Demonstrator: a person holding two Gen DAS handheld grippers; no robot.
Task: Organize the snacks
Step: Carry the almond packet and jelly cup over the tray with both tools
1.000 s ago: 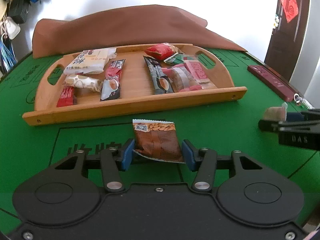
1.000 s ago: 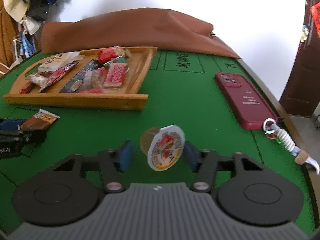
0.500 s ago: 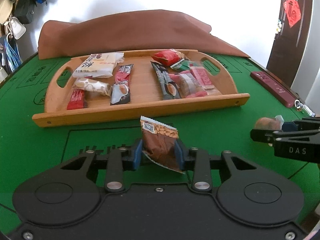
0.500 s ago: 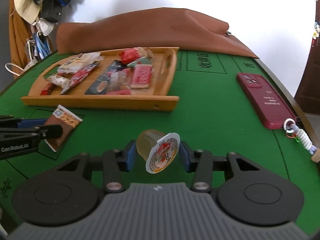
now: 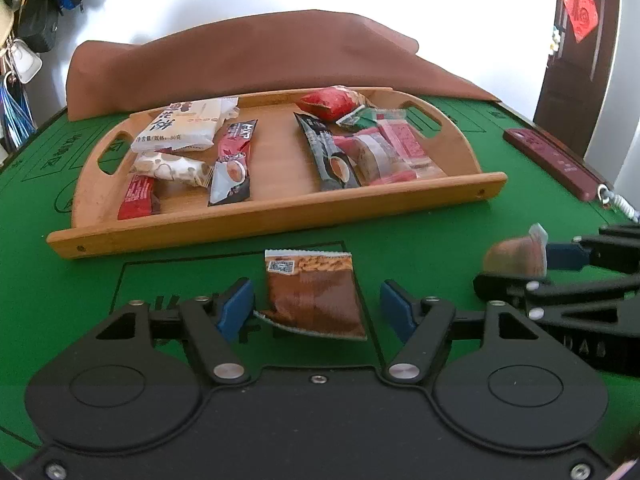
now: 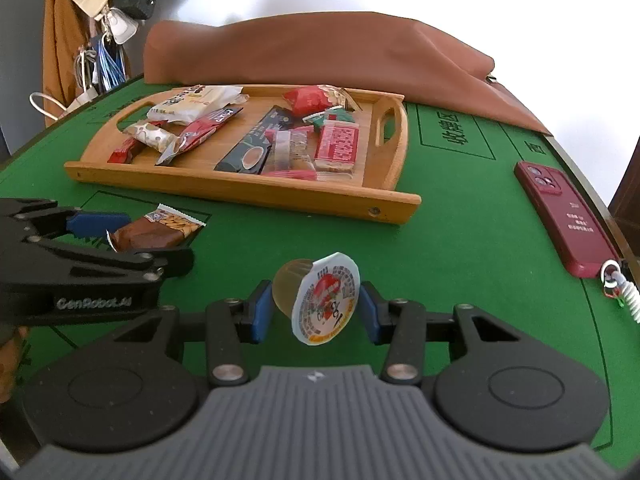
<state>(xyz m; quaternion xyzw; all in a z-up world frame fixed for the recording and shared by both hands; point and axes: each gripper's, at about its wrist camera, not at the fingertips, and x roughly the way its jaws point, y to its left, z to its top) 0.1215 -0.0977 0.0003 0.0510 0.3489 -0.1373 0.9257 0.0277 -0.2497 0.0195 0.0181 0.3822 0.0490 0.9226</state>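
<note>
the wooden tray [image 5: 280,220] is the landmark; both snacks still outside it lie on the green felt on its near side; the brown nut packet [image 5: 314,298] sits between the spread fingers of the left gripper [image 5: 316,310], its long axis running straight toward the tray's near rail, a gap showing on each flank, so nothing is pinched; the jelly cup [image 6: 316,300] lies tipped with its printed lid facing back at the camera, between the parted fingers of the right gripper [image 6: 316,312]; whether the blue pads touch it i cannot tell, though they look apart; the packet lies before the middle of the rail, the cup toward the tray's right end; each gripper is nearest its own snack, and the coming move looks like closing, then lifting forward over the rail.
</note>
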